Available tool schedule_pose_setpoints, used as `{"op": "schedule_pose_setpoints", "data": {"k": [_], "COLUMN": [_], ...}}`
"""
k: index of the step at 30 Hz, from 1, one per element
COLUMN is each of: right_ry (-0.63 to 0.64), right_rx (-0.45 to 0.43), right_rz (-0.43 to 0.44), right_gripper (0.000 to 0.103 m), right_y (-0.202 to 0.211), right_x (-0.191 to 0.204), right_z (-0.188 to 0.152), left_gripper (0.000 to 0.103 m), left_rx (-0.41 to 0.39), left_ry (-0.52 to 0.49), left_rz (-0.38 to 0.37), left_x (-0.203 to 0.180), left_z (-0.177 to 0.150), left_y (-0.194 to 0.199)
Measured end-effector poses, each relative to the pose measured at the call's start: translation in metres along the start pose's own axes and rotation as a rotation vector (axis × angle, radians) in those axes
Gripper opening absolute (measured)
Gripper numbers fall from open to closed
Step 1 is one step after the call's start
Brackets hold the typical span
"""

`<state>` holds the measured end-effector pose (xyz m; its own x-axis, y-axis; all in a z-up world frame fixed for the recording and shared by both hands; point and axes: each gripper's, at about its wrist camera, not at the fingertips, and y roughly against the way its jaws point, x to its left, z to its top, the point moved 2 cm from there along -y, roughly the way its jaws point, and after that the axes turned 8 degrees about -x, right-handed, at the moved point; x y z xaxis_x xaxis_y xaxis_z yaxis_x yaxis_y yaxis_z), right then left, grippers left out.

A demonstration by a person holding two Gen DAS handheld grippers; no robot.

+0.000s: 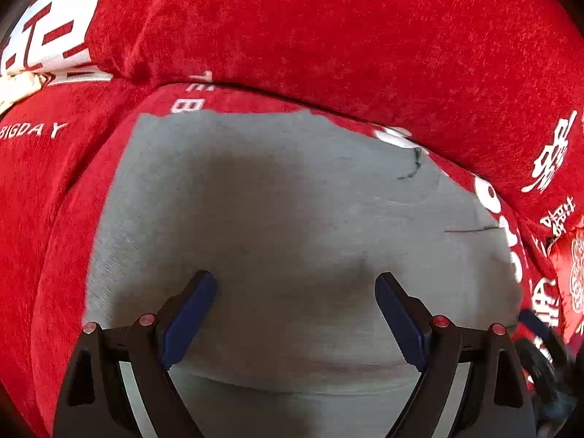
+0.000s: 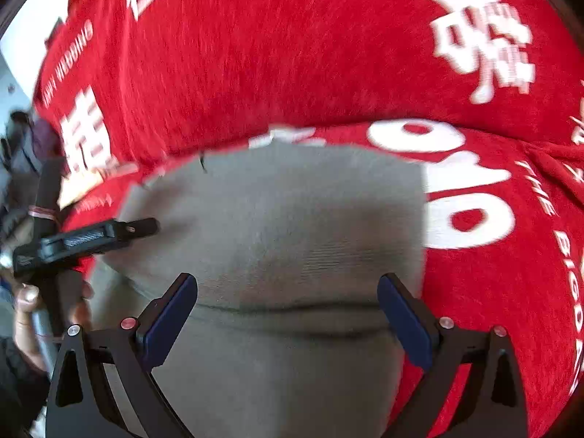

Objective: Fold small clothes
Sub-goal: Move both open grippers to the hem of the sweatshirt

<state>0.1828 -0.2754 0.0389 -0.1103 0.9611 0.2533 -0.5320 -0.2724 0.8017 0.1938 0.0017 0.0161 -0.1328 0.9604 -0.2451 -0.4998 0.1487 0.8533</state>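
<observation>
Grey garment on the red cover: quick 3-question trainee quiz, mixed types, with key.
1. True or false: the left gripper is shut on the grey garment.
2. What does the grey garment lie on? A) a bare wooden table B) a red cover with white lettering C) a blue tray
3. In the right wrist view, which tool shows at the left edge, over the garment's side?

Key
1. False: its jaws stand open, with nothing pinched between them.
2. B: the red cover.
3. The left gripper, held in a hand. The right gripper is open too.
</observation>
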Motion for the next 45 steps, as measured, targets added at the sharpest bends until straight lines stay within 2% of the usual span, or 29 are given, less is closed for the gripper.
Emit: {"op": "schedule_pose_setpoints", "data": {"k": [1, 3, 4, 5, 7, 9, 10, 13, 15, 16, 17, 19, 20, 21, 23, 25, 27, 28, 30, 31, 34, 36, 38, 40, 41, 42, 43, 45], "right_ry": [0.042, 0.041, -0.059, -0.16, -0.133, -0.021, 0.037, 0.152, 0.25, 0.272, 0.27, 0.22, 0.181, 0.167, 0.174, 0.198, 0.246, 0.255, 0.211, 0.203, 0.271, 0.347, 0.41, 0.471, 0.501, 0.537, 0.568, 0.624], "right_rx": [0.048, 0.118, 0.102, 0.083, 0.062, 0.013, 0.013, 0.052, 0.079, 0.102, 0.117, 0.161, 0.151, 0.112, 0.116, 0.107, 0.107, 0.123, 0.179, 0.187, 0.111, 0.097, 0.091, 0.119, 0.144, 0.166, 0.182, 0.108], "right_rz": [-0.095, -0.256, -0.19, -0.191, -0.283, -0.249, -0.191, -0.049, -0.073, -0.097, -0.11, -0.143, -0.149, -0.145, -0.172, -0.163, -0.191, -0.194, -0.18, -0.179, -0.143, -0.093, -0.051, 0.001, 0.013, 0.005, -0.012, -0.009], "right_gripper": [0.1, 0.1, 0.099, 0.099, 0.099, 0.099, 0.099, 0.099, 0.099, 0.099, 0.099, 0.099, 0.099, 0.099, 0.099, 0.099, 0.101, 0.102, 0.102, 0.102, 0.102, 0.102, 0.101, 0.101, 0.101, 0.101, 0.101, 0.102], "right_y": [-0.017, -0.031, -0.025, -0.012, 0.01, 0.032, 0.041, 0.042, 0.029, 0.02, 0.014, 0.003, 0.004, 0.012, 0.02, 0.036, 0.05, 0.054, 0.067, 0.073, 0.089, 0.082, 0.074, 0.061, 0.054, 0.051, 0.048, 0.063], "right_x": [-0.004, -0.024, -0.038, -0.052, -0.051, -0.026, -0.003, 0.044, 0.071, 0.076, 0.078, 0.064, 0.052, 0.044, 0.035, 0.031, 0.035, 0.033, 0.029, 0.031, 0.056, 0.088, 0.114, 0.138, 0.143, 0.145, 0.145, 0.136], "right_z": [-0.004, -0.011, -0.012, -0.013, -0.013, -0.015, -0.02, -0.036, -0.049, -0.055, -0.056, -0.066, -0.073, -0.077, -0.085, -0.1, -0.113, -0.122, -0.134, -0.136, -0.132, -0.127, -0.126, -0.133, -0.14, -0.15, -0.159, -0.182], "left_gripper": [0.09, 0.09, 0.09, 0.09, 0.09, 0.09, 0.09, 0.09, 0.09, 0.09, 0.09, 0.09, 0.09, 0.09, 0.09, 0.091, 0.091, 0.091, 0.091, 0.091, 0.091, 0.091, 0.091, 0.091, 0.095, 0.103, 0.103, 0.103], "left_rx": [-0.007, -0.002, -0.014, -0.032, -0.054, -0.059, -0.054, -0.015, 0.004, -0.03, -0.055, -0.034, -0.03, -0.025, -0.033, -0.034, -0.023, -0.018, -0.046, -0.076, -0.118, -0.103, -0.062, 0.012, 0.011, -0.046, -0.024, -0.039], "left_ry": [-0.034, -0.076, -0.103, -0.129, -0.165, -0.189, -0.222, -0.314, -0.273, -0.242, -0.21, -0.171, -0.173, -0.179, -0.21, -0.243, -0.169, -0.142, -0.135, -0.155, -0.281, -0.367, -0.424, -0.463, -0.477, -0.487, -0.486, -0.483], "left_rz": [-0.008, 0.036, 0.073, 0.089, 0.064, 0.004, -0.021, -0.029, 0.04, 0.04, 0.03, -0.003, 0.001, 0.024, 0.011, 0.089, 0.056, 0.075, 0.067, 0.053, 0.005, -0.048, -0.066, -0.021, -0.006, 0.001, 0.016, 0.01], "left_x": [0.005, 0.013, 0.016, 0.017, 0.016, 0.008, 0.003, -0.004, 0.017, 0.029, 0.041, 0.057, 0.061, 0.067, 0.075, 0.083, 0.096, 0.1, 0.097, 0.088, 0.041, 0.004, -0.012, -0.015, -0.009, -0.005, 0.003, 0.018], "left_z": [0.0, -0.002, -0.004, -0.007, -0.019, -0.038, -0.05, -0.075, -0.075, -0.071, -0.069, -0.067, -0.068, -0.071, -0.083, -0.098, -0.108, -0.112, -0.118, -0.122, -0.128, -0.134, -0.144, -0.16, -0.168, -0.175, -0.183, -0.197], "left_y": [0.003, 0.012, 0.02, 0.029, 0.048, 0.061, 0.065, 0.057, 0.041, 0.041, 0.045, 0.053, 0.058, 0.062, 0.071, 0.078, 0.087, 0.095, 0.112, 0.123, 0.135, 0.127, 0.116, 0.097, 0.094, 0.101, 0.103, 0.113]}}
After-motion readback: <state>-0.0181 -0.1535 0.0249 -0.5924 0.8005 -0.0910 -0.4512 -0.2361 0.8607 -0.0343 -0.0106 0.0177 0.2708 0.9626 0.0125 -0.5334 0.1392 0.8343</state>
